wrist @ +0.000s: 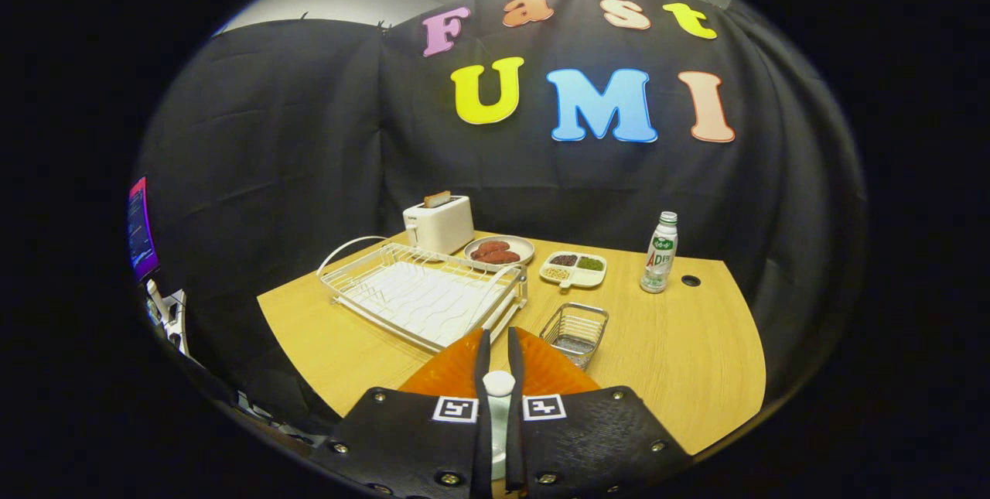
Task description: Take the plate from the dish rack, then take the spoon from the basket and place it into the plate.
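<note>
On the near edge of the wooden surface (681, 375) your tool (499, 344) sits low, its two fingers (483, 360) drawn in narrow and pressing on a white spoon (499, 384) held between them, handle running back toward you. Directly under the fingers lies the orange plate (549, 367), flat on the surface and already out of the dish rack; the spoon is above it, and you cannot tell whether it touches the plate.

Just ahead of the fingertips stands the white wire dish rack (421, 294), reaching toward the left edge of the surface. Just beside the plate, ahead and to the right of your fingers, stands the small wire basket (576, 333). You can see something pale in its bottom, too small to make out.

Along the far edge, beyond the rack, you have a white toaster (438, 224) with a slice of bread (437, 198) standing up in its slot, then a round dish with reddish-brown food (499, 251), then a white divided tray (573, 268) with dark, green and tan fillings. Further right, near the far right corner, a plastic bottle (659, 251) with a green label stands upright, with a dark round hole (691, 281) in the surface just beside it.
</note>
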### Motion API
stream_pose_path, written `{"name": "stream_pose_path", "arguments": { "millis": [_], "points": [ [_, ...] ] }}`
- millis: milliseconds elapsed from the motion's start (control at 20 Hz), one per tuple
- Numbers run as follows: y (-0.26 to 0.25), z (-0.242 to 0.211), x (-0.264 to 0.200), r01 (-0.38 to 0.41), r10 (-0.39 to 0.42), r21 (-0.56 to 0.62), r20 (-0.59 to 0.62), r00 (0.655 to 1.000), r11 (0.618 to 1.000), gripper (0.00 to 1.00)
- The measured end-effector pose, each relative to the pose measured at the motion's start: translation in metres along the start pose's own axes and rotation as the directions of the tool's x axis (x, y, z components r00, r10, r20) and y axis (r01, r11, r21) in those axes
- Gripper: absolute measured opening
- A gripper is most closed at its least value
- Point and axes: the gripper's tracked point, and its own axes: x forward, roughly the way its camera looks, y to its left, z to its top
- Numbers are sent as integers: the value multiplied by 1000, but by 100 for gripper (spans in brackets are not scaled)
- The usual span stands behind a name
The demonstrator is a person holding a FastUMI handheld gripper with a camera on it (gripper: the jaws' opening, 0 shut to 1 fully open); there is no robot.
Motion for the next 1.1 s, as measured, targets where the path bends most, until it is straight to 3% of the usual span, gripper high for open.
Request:
{"name": "stream_pose_path", "arguments": {
  "millis": [400,1100],
  "points": [
    [24,-27,16,-78,78,5,-61,995,997,7],
    [72,-47,52,-258,246,-100,-113,963,961,7]
  ]
}}
